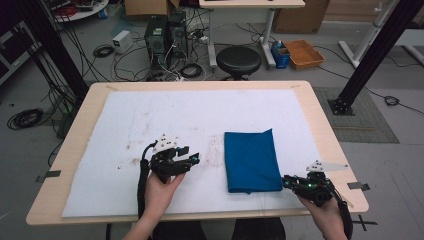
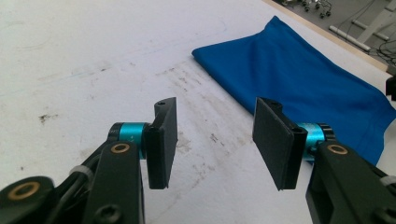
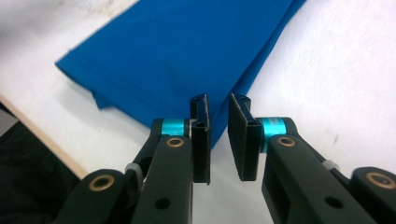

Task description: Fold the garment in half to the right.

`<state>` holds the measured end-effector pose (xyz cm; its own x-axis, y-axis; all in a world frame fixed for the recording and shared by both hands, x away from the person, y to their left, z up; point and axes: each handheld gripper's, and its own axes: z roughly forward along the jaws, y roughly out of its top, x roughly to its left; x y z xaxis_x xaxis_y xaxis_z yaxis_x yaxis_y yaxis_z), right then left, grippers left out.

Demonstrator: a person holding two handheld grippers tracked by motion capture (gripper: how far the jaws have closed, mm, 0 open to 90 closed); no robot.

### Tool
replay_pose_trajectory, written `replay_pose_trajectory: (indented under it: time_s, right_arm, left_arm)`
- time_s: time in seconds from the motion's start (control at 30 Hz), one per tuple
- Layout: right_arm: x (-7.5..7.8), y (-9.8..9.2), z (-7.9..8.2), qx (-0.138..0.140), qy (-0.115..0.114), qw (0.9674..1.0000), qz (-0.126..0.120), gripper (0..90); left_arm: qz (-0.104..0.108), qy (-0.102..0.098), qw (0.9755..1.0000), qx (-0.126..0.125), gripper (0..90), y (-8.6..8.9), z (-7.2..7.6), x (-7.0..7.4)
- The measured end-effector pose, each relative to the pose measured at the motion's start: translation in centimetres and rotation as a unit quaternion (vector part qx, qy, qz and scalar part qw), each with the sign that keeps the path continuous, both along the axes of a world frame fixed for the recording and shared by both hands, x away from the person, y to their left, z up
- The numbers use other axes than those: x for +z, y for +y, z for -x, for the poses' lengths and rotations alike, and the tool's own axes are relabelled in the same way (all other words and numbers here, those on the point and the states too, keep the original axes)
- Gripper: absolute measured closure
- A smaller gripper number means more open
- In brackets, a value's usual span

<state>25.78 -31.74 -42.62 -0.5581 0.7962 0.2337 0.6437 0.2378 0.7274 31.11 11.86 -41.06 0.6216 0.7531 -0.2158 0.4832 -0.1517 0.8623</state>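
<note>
Cloth: a blue cloth [image 1: 251, 161] lies folded flat on the white mat [image 1: 125, 130], on the right half of the table [image 1: 70, 145], close to the near edge.

Left gripper: the left gripper [image 1: 192, 161] rests over the mat, near the cloth's left side but not touching it. In the left gripper view its jaws stand wide apart with only bare mat between them – it holds nothing.

Right gripper: the right gripper [image 1: 286, 181] sits at the cloth's near right corner. In the right gripper view its jaws are nearly together, with a thin gap left. The blue corner lies just past the tips. Nothing looks pinched – the pads do not press on the cloth.

How it will handle: the cloth looks soft, thin and light. It will bend and droop when lifted, and it may come unfolded. It will not break. Smooth cloth could slip out of a weak pinch.

Where to hold: I think the corners are best – the near right corner for the right gripper, and the near left corner or left edge for the left one. The jaws should go low, so one pad slides under all the layers.

What could go wrong: a pinch may catch only the top layer, and the fold may open up.
</note>
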Motion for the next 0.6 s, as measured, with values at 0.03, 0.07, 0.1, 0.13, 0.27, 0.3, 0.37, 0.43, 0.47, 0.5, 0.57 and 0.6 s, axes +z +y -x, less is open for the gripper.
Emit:
replay_pose_trajectory:
  time_s: [0.03,0.07,0.1,0.13,0.27,0.3,0.37,0.43,0.47,0.5,0.57,0.6]
  right_arm:
    - [0.3,0.1,-0.3,-0.003,-0.007,1.0000,-0.001,75.6]
    - [0.6,0.1,-0.6,-0.004,-0.012,0.9999,0.001,75.5]
    - [0.9,0.2,-1.0,-0.005,-0.019,0.9998,0.003,75.3]
    - [1.3,0.4,-1.6,-0.006,-0.027,0.9996,0.006,74.3]
    - [2.5,1.2,-4.9,-0.020,-0.044,0.9987,0.016,72.7]
    - [2.7,1.4,-6.0,-0.024,-0.047,0.9984,0.019,72.7]
    - [2.8,1.9,-8.2,-0.035,-0.043,0.9983,0.019,72.7]
    - [2.6,2.2,-10.4,-0.050,-0.032,0.9981,0.016,72.7]
    - [2.5,2.4,-11.3,-0.061,-0.025,0.9977,0.018,72.6]
    - [2.2,2.5,-12.2,-0.067,-0.020,0.9973,0.022,72.6]
    - [1.8,2.8,-13.4,-0.080,-0.015,0.9963,0.027,72.4]
    - [1.6,3.1,-13.8,-0.083,-0.011,0.9959,0.035,72.5]
  left_arm:
    - [-0.001,0.002,1.0000,0.001,48.6,-0.1,-0.1,0.0]
    - [-0.002,0.003,1.0000,0.004,48.5,-0.1,-0.2,-0.1]
    - [-0.002,0.003,1.0000,0.004,48.5,-0.2,-0.3,-0.1]
    - [-0.002,0.002,1.0000,0.004,48.5,-0.3,-0.4,-0.1]
    - [-0.005,0.004,1.0000,0.006,48.5,-0.3,-0.5,-0.2]
    - [-0.004,0.005,1.0000,0.007,48.5,-0.3,-0.5,-0.2]
    - [-0.003,0.005,1.0000,0.007,48.5,-0.2,-0.5,-0.2]
    - [-0.002,0.006,0.9999,0.008,48.5,-0.1,-0.5,-0.2]
    - [-0.002,0.006,0.9999,0.008,48.5,0.0,-0.5,-0.3]
    - [-0.002,0.006,0.9999,0.009,48.5,0.0,-0.5,-0.3]
    - [-0.002,0.009,0.9999,0.009,48.5,0.1,-0.5,-0.4]
    - [-0.003,0.009,0.9999,0.008,48.4,0.2,-0.5,-0.5]
